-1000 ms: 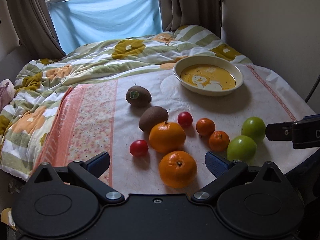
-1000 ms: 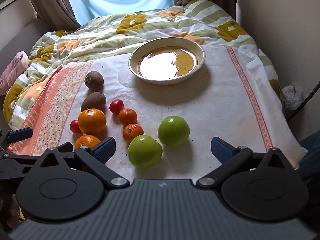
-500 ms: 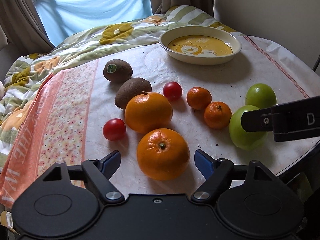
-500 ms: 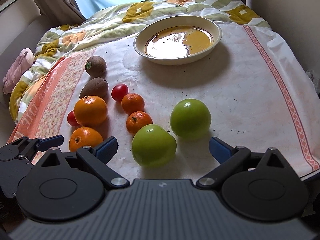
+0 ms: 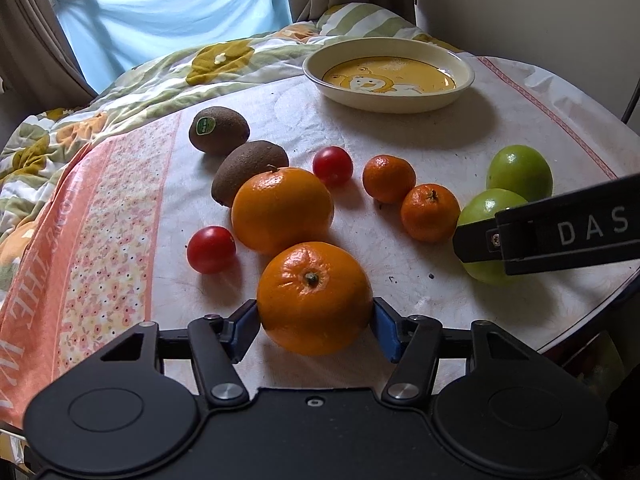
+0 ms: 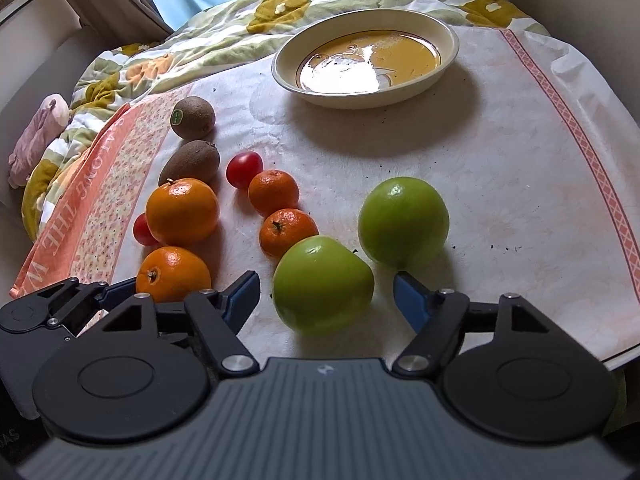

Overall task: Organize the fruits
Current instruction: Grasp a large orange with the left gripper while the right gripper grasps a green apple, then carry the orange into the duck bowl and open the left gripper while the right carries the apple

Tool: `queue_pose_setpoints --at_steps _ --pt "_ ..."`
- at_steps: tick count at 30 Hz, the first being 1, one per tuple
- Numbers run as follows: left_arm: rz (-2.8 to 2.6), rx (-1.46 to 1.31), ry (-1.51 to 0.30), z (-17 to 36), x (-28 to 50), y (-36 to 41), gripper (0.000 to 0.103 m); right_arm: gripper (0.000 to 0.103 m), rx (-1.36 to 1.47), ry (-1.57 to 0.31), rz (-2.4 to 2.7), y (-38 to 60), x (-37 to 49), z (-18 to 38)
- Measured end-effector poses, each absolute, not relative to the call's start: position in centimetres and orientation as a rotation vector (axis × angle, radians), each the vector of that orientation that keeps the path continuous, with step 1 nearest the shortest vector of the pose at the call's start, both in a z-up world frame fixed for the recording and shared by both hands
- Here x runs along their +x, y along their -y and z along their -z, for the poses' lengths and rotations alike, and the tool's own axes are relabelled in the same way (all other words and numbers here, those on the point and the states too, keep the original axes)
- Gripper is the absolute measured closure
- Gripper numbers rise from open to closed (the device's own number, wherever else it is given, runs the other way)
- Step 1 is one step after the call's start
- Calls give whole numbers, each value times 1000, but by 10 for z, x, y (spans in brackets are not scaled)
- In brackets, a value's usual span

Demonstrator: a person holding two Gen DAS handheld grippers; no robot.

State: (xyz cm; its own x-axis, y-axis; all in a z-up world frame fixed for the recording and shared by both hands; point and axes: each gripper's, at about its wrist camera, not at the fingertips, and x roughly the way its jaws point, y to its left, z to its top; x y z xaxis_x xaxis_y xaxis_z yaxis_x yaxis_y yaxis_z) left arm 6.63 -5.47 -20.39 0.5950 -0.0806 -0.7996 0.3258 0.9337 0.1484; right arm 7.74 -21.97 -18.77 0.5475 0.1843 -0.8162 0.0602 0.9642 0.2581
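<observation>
I see the cream bowl [image 5: 388, 76] at the tabletop's far edge. My right gripper [image 6: 326, 298] is spread wide around the nearer green apple [image 6: 323, 284], pads clear of it, at the near edge. My left gripper [image 5: 314, 326] grasps the nearest orange [image 5: 314, 297], both blue pads touching its sides, near the front edge.

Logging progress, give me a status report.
Left gripper shut on near orange. Right gripper open around near green apple. Bowl empty, path unobstructed.
</observation>
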Motion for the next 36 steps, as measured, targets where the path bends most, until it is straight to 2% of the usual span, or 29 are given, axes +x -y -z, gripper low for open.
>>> queue_pose_setpoints --at_steps 8,13,16,36 --pt "241 288 -900 205 69 55 39 24 276 -995 -74 218 79 190" --pt "253 270 -899 205 69 51 39 25 283 -998 -66 218 81 192" --pt "255 271 -898 205 67 51 39 31 293 -1009 -70 218 83 196" --pt "297 241 -884 186 48 45 39 32 294 -974 -59 211 73 183"
